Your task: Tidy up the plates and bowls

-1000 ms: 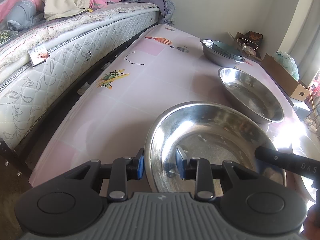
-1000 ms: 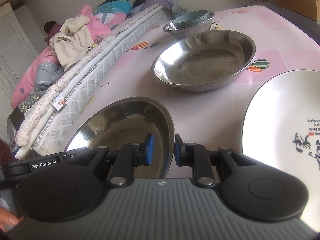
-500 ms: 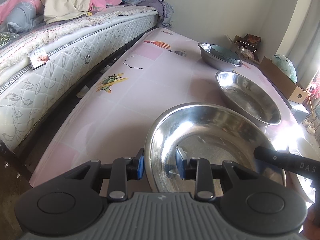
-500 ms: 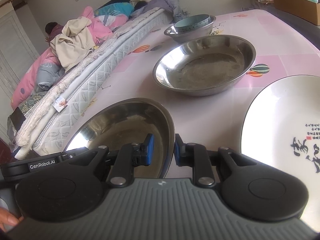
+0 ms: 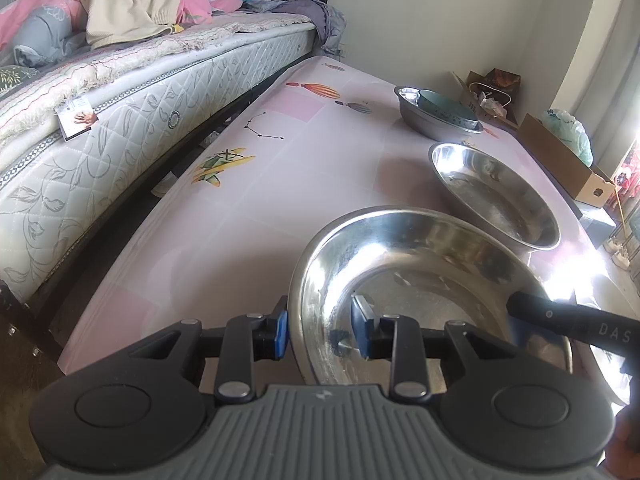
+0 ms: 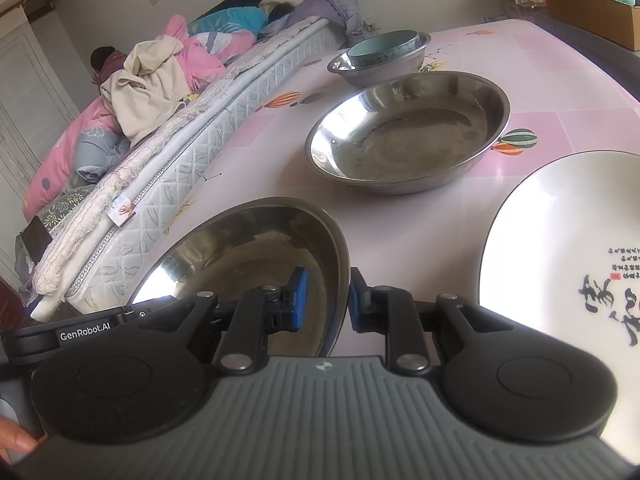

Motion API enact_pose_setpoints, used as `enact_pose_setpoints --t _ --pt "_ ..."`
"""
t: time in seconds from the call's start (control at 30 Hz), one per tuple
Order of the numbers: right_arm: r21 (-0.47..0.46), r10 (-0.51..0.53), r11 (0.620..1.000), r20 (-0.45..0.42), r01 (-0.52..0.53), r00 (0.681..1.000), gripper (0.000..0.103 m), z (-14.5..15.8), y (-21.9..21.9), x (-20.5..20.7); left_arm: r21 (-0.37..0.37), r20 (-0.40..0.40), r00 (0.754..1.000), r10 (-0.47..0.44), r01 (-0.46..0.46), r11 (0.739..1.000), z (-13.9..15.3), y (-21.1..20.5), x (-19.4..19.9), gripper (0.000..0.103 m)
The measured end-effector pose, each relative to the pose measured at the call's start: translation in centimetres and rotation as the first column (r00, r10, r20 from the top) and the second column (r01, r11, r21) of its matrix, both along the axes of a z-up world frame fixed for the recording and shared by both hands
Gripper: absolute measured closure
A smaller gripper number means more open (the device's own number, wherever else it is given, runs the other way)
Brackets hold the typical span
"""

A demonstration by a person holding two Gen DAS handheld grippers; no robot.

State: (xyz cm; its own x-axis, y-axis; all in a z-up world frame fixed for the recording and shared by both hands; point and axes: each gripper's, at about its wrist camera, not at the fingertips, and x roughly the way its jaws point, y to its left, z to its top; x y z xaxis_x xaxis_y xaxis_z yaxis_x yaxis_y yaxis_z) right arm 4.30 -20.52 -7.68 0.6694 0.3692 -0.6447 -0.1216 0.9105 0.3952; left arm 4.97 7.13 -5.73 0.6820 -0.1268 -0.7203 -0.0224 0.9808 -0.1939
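Both grippers grip one steel bowl by its rim, held above the pink table. My left gripper is shut on its left rim, one pad outside and one inside. My right gripper is shut on the right rim of the same bowl. A second, wider steel bowl sits on the table beyond; it also shows in the left wrist view. Farther back a steel bowl holds a teal bowl. A white plate with black calligraphy lies at the right.
A bed with a quilted mattress and piled clothes runs along the table's left side. A cardboard box with a bag stands on the floor past the table's far right edge.
The held bowl and both grippers have risen slightly; the table objects sit lower and farther in both views. Both grips are unchanged.
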Motion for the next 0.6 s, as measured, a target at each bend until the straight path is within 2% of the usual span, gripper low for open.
enact_pose_setpoints --t 0.6 --pt "0.000 -0.001 1.000 0.001 0.001 1.000 0.082 -0.02 -0.07 -0.05 0.002 0.008 1.000 -0.001 0.001 1.000 0.01 -0.12 -0.11 0.071"
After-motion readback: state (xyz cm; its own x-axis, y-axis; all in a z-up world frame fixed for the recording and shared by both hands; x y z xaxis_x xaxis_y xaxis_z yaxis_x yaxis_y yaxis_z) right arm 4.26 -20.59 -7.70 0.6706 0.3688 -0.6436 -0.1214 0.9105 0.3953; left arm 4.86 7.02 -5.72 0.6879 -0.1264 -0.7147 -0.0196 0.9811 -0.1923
